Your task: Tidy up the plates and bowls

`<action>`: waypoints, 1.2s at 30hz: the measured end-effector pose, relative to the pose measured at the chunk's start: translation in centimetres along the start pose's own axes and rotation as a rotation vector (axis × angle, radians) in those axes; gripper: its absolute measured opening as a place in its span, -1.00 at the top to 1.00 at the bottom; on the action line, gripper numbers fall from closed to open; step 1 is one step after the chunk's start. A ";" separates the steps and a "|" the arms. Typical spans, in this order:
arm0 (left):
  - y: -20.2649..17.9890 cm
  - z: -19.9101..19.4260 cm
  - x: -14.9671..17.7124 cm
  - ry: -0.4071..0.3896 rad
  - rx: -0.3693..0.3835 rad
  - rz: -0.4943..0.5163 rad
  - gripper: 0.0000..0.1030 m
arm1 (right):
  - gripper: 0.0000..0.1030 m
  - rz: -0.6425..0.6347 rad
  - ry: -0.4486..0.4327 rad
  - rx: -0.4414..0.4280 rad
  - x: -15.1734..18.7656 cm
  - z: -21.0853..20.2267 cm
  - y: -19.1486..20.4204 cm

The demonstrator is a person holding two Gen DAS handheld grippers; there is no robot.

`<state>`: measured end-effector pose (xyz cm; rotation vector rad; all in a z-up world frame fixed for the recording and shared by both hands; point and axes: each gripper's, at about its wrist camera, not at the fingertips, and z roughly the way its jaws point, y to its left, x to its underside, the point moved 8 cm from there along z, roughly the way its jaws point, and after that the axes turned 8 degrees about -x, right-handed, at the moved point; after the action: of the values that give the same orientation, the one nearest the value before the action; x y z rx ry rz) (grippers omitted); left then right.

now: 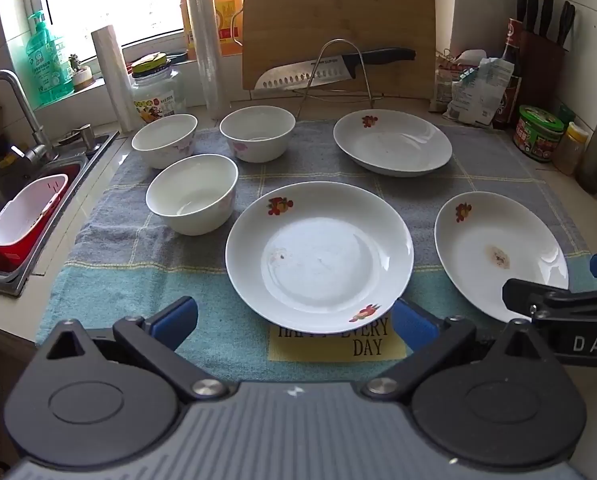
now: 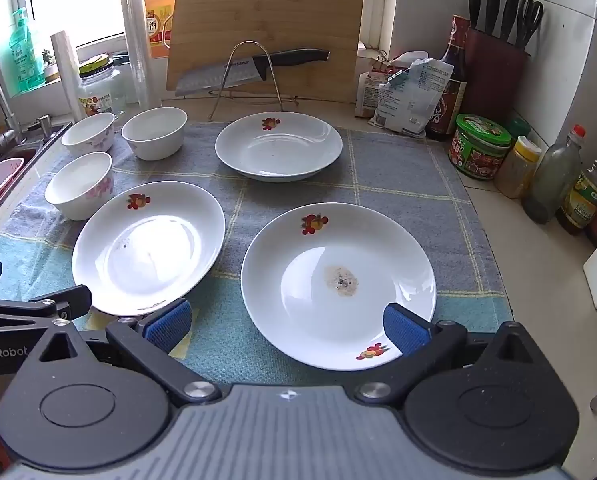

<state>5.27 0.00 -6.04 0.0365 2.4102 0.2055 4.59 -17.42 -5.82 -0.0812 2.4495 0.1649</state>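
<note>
- Left gripper (image 1: 294,320): jaws wide, empty, poised over the near rim of the middle plate (image 1: 318,252).
- Right gripper (image 2: 288,326): jaws wide, empty, over the stained plate (image 2: 338,284).
- Third plate (image 2: 278,146) lies farther back on the checked towel (image 2: 398,184).
- Three bowls (image 1: 192,194) cluster at the towel's left, beside the sink (image 1: 2,184).

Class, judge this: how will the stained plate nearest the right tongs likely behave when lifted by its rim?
The stained plate looks glazed and glossy, so probably slippery. It seems rigid ceramic: likely brittle if dropped. Its shallow, wide shape may tilt when gripped at one edge.
</note>
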 end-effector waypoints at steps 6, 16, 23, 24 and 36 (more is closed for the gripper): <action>0.1 0.1 -0.2 0.021 0.000 -0.002 -0.99 | -1.00 0.004 0.006 -0.005 0.0 -0.2 0.0; 0.3 -0.2 0.1 0.016 0.001 -0.007 -0.99 | -1.00 0.015 0.014 -0.005 0.3 -0.4 0.0; 0.3 -0.4 0.1 0.017 0.001 -0.008 -0.99 | -1.00 0.016 0.011 -0.004 0.4 -0.6 0.0; 0.3 -0.5 0.1 0.016 -0.001 -0.007 -0.99 | -1.00 0.017 0.011 -0.005 0.4 -0.5 0.0; 0.3 -0.7 0.0 0.017 -0.001 -0.012 -0.98 | -1.00 0.015 0.006 -0.001 0.3 -0.9 0.1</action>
<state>4.83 0.23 -5.44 0.0201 2.4266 0.2029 3.80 -17.49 -5.34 -0.0644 2.4563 0.1731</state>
